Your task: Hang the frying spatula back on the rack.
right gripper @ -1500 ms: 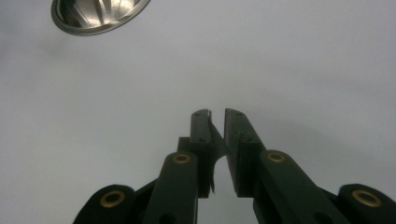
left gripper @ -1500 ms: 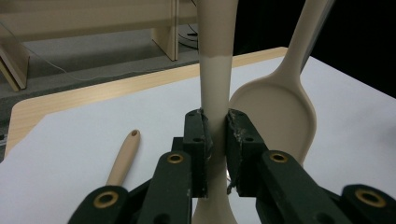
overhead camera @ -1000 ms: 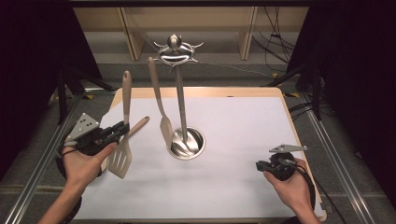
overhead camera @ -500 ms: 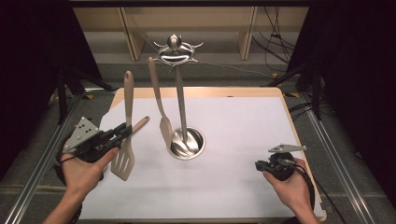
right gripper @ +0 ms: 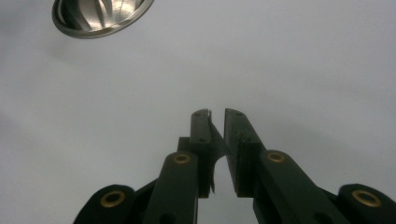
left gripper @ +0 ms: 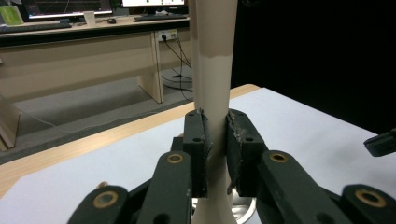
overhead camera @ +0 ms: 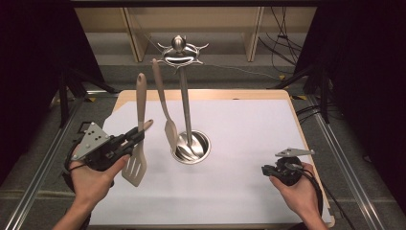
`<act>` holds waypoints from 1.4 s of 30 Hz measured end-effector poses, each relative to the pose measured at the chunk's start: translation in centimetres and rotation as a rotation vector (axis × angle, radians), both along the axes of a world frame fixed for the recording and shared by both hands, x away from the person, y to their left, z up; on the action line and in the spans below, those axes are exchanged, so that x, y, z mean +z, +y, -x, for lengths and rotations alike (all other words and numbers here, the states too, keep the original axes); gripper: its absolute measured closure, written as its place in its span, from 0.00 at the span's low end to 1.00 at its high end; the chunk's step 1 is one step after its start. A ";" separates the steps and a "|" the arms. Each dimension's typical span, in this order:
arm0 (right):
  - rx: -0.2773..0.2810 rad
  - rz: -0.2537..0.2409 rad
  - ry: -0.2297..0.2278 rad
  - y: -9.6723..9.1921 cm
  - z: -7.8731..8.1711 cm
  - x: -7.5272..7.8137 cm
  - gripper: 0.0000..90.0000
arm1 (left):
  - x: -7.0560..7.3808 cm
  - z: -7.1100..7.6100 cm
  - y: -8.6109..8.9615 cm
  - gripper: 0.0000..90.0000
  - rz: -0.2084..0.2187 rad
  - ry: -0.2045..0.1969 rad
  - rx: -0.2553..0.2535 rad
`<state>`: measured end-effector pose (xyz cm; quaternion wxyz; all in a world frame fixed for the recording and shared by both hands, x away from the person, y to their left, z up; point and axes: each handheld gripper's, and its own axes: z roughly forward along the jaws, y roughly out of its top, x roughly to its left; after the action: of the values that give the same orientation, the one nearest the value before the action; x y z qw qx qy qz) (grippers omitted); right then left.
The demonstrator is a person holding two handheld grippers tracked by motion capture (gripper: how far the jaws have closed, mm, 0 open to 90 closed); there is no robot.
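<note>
My left gripper point(overhead camera: 136, 137) is shut on the handle of a beige slotted spatula point(overhead camera: 134, 165), which it holds upright above the white mat, blade down. In the left gripper view the handle point(left gripper: 212, 79) stands pinched between the jaws of the left gripper point(left gripper: 215, 126). A metal utensil stand point(overhead camera: 191, 147) rises from its round base in the middle, and a beige spoon point(overhead camera: 163, 103) hangs from its top hooks point(overhead camera: 179, 50). My right gripper point(overhead camera: 265, 169) rests low at the right front. Its jaws are nearly together with nothing between them, as the right gripper view point(right gripper: 216, 114) shows.
A short wooden handle end point(overhead camera: 147, 125) pokes out just beyond the left gripper. The white mat point(overhead camera: 249, 124) covers a wooden table. The stand's bowl-shaped base point(right gripper: 100, 16) lies ahead and left of the right gripper. Dark curtains and desks surround the table.
My left gripper has drifted slightly right toward the stand, carrying the spatula with it. The right gripper has stayed put.
</note>
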<state>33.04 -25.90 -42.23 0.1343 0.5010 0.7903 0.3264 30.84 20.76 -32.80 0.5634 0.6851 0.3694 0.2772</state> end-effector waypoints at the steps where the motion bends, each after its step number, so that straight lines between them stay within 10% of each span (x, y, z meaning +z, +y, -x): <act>1: 0.001 0.000 0.000 0.0 0.0 0.0 0.91 | 0.0 0.0 -0.2 0.87 -0.003 -0.003 -0.004; 42: -0.009 -0.006 0.026 0.2 0.2 0.2 0.91 | 1.2 -0.6 -4.6 0.87 -0.047 -0.071 -0.063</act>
<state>32.87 -25.66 -42.06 0.1241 0.5092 0.7885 0.3217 31.47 16.11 -31.59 0.5683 0.6990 0.3209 0.2922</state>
